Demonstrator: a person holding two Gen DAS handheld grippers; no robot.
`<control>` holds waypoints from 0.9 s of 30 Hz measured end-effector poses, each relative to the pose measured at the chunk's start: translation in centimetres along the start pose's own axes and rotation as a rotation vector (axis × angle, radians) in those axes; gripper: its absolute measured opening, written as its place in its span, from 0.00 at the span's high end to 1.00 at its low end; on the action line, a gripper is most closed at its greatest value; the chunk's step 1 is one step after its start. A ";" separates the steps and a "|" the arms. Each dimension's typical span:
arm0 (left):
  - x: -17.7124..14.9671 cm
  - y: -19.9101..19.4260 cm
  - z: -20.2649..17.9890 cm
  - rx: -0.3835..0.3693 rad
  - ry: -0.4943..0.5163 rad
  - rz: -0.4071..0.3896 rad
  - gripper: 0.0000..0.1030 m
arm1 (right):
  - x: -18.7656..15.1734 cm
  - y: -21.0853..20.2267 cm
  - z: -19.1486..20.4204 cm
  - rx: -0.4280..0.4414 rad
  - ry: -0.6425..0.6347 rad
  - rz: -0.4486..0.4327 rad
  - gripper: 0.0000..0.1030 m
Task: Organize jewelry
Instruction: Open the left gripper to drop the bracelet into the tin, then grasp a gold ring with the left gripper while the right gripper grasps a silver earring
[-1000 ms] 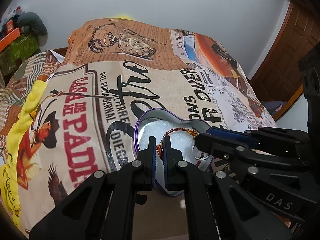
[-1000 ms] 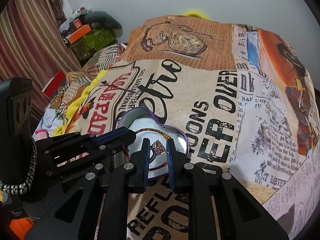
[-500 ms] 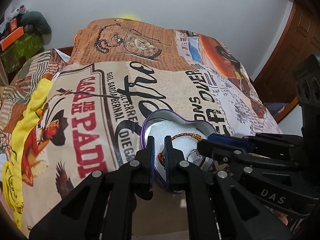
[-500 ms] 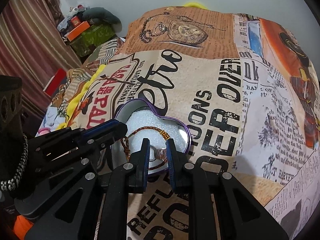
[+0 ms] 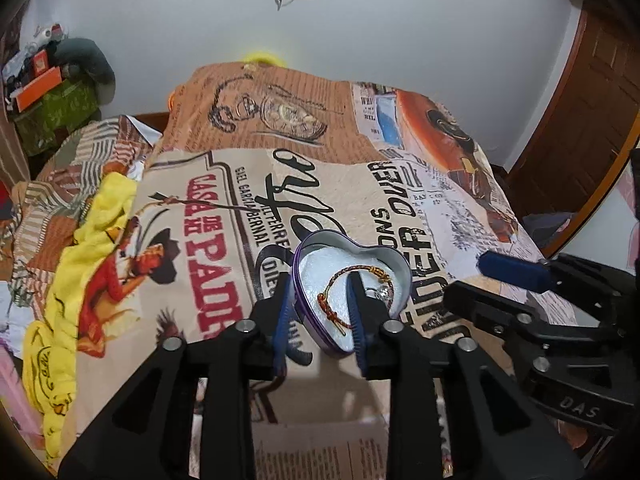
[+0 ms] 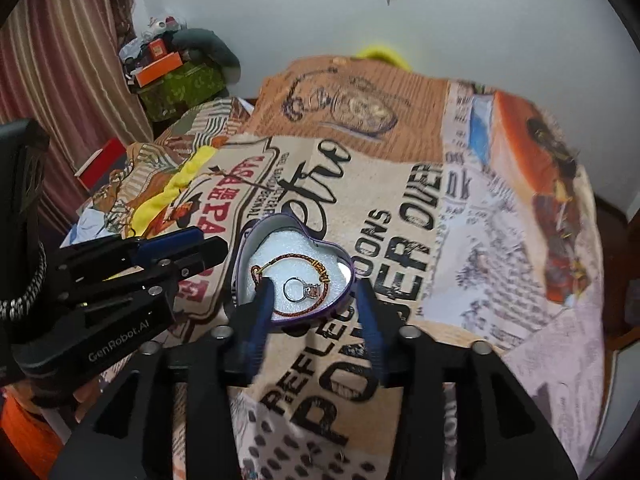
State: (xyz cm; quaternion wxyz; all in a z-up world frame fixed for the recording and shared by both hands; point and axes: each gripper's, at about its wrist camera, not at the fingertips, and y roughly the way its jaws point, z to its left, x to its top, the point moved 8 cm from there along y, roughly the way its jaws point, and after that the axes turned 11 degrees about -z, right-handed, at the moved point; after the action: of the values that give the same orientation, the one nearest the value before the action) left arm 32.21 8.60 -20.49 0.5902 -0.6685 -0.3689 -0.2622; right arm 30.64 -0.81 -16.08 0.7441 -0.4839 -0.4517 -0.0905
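A purple heart-shaped tin (image 5: 307, 330) (image 6: 240, 256) with white foam lining lies on the printed bedspread. A red and gold cord bracelet (image 5: 332, 283) (image 6: 316, 308) and a silver ring (image 5: 382, 292) (image 6: 298, 290) lie inside it. My left gripper (image 5: 320, 284) is open and empty, its fingers straddling the tin's left lobe. My right gripper (image 6: 314, 292) is open and empty, its fingers straddling the tin's near end. Each gripper shows at the side of the other's view.
The printed bedspread (image 5: 400, 208) (image 6: 480, 240) covers the bed. A yellow cloth (image 5: 80, 264) lies on its left side. Clutter with a green box (image 6: 180, 84) stands at the back left. A wooden door (image 5: 580, 120) is at the right.
Both grippers have opened and let go: the bracelet and the ring now lie loose in the tin. The right gripper has drawn away from the left one.
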 end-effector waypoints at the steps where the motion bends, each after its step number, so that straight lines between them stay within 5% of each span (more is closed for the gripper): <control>1: 0.1 -0.4 -0.1 0.001 0.002 -0.004 0.71 | 0.1 -0.4 0.1 -0.005 -0.006 -0.009 0.59; 17: -2.9 -8.1 -1.6 -0.020 0.030 -0.042 0.71 | -1.6 -8.0 1.7 -0.088 -0.036 -0.135 0.59; 27: -6.5 -10.7 -2.5 -0.049 0.034 0.000 0.70 | -5.0 -10.4 1.2 -0.123 -0.007 -0.128 0.59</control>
State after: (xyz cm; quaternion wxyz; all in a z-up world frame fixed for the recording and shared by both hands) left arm 20.03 5.25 -18.78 0.5799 -0.6782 -0.3520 -0.2825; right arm 21.13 -6.73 -13.14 0.7041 -0.4991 -0.4778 -0.1639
